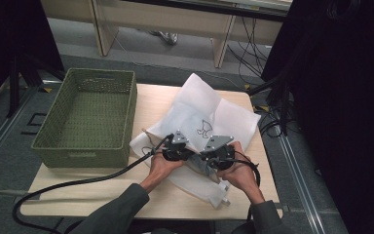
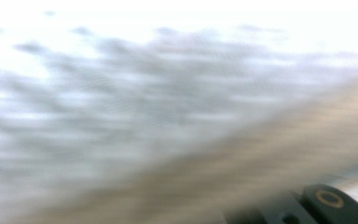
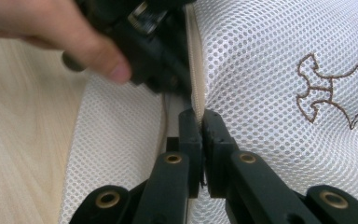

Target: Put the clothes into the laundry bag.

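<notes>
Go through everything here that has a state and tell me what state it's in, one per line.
White mesh bag: lying crumpled on the table, zip edge pinched at its near side.
Zip seam: clamped between the right tool's jaws.
Right tool: shut on the zip seam.
Left tool: shut, right beside the right tool at the bag.
Green woven basket: upright, empty.
Table: holds the bag and the basket.

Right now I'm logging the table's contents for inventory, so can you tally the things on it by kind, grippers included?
White mesh laundry bag: 1
Green woven basket: 1
Grippers: 2, the left gripper and the right gripper, which is clamped on the bag's zipper edge
Total: 4
</notes>
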`<action>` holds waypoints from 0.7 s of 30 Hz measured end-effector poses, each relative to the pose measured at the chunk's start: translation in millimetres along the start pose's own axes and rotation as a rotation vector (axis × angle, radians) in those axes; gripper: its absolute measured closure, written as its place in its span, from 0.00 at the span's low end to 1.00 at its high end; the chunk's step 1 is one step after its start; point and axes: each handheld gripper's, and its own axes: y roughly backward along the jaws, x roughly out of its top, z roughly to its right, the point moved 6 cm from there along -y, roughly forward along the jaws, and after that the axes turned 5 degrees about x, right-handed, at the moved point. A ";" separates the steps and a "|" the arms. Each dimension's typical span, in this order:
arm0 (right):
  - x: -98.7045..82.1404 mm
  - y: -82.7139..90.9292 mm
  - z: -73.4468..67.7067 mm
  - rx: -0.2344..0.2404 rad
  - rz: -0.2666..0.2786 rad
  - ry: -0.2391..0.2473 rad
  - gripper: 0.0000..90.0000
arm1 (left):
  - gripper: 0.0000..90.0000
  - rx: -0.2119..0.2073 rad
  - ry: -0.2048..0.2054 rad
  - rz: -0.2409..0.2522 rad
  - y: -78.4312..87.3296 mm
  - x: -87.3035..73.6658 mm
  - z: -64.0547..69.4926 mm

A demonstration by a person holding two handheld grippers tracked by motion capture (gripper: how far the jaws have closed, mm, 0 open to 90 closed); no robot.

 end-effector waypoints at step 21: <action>-19.2 -52.6 -21.1 0.137 -0.207 0.081 0.98 | 0.85 0.063 -0.071 -0.182 81.9 -28.3 -20.8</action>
